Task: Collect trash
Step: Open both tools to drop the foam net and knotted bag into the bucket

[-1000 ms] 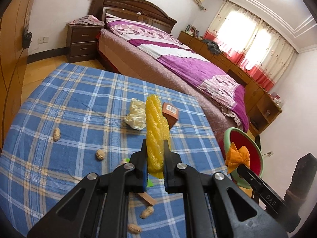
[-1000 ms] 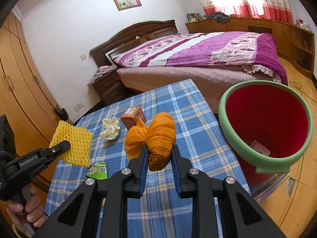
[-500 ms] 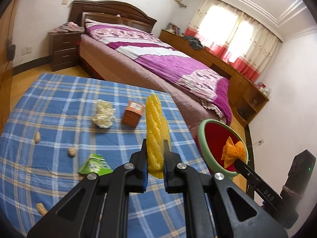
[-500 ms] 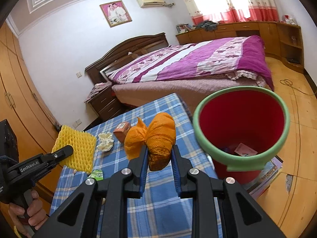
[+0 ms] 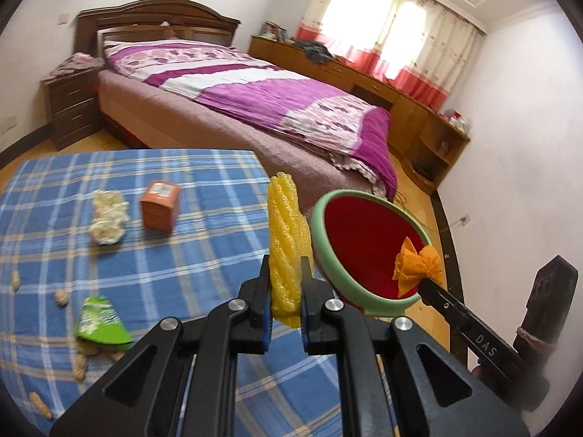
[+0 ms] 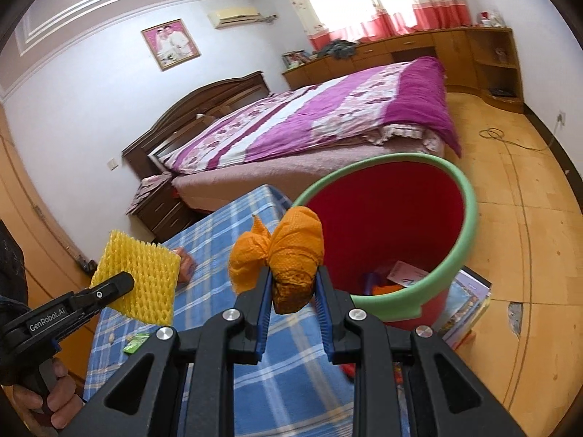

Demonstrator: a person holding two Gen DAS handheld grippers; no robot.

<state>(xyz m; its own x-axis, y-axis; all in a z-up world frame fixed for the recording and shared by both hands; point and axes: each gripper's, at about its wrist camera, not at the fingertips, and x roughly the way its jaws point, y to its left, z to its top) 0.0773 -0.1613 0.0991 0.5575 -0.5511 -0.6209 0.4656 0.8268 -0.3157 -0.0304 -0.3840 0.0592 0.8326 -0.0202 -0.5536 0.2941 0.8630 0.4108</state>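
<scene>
left gripper (image 5: 285, 296): jaws pinched on the yellow foam fruit-net sleeve (image 5: 288, 245), held upright at frame centre, above the table edge and just left of the bin rim. Edge-on grip keeps the floppy mesh from sagging.
right gripper (image 6: 293, 293): jaws clamped on the orange knotted mesh bundle (image 6: 288, 255), centre of the right wrist view, right at the near rim of the bin. In the left wrist view the bundle sits over the rim's right side, so it looks carried there for a drop.
bin: red plastic bucket with pale green rim (image 6: 470, 225), on the floor beside the table, centre-right in both views. Some scraps already at the bottom.
table: blue plaid tablecloth (image 5: 204, 262), lower left of the left wrist view.
left on table: white crumpled paper wad (image 5: 107, 218), small brown carton box (image 5: 160, 205), green torn wrapper (image 5: 102, 324), peanut shells (image 5: 61, 296) scattered lower left.
stage (judgement): 2 items in transit, neither released. Right one is closer to the opening, likely goes first.
risk (judgement): light mesh may cling to the pads or catch the rim. Release well inside the opening.
</scene>
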